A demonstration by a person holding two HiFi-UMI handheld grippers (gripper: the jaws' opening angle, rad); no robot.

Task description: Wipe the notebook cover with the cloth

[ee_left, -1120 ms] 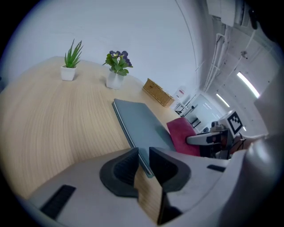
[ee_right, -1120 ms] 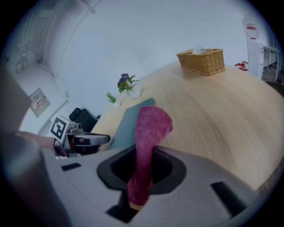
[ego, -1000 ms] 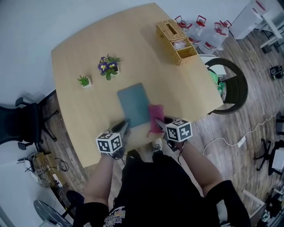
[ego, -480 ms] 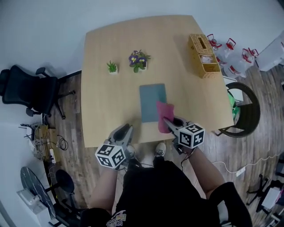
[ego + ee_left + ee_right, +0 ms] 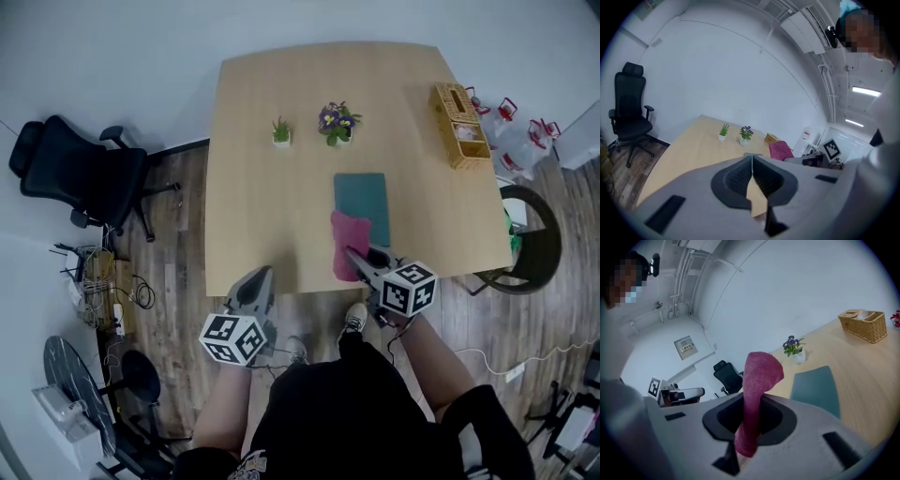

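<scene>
Left gripper (image 5: 259,281): jaws closed flat against each other, nothing between them. It sits off the near edge of the tabletop (image 5: 267,206), above the wooden floor.

Right gripper (image 5: 355,258): jaws clamped on the pink cloth (image 5: 347,244). The cloth stands up between them in a folded roll, with a short end hanging below. This gripper is at the near edge of the tabletop.

Notebook (image 5: 364,200): teal cover, closed and lying flat on the tabletop, right of centre. In the head view the cloth overlaps the notebook's near left corner. Whether it touches the cover cannot be told. In the right gripper view the notebook lies beyond and to the right of the cloth.

Other items on the tabletop:
- A purple-flowered plant (image 5: 337,120) and a small green plant (image 5: 281,132), side by side beyond the notebook.
- A wicker basket (image 5: 459,125) at the far right edge.

A black office chair (image 5: 80,178) stands on the floor to the left.
</scene>
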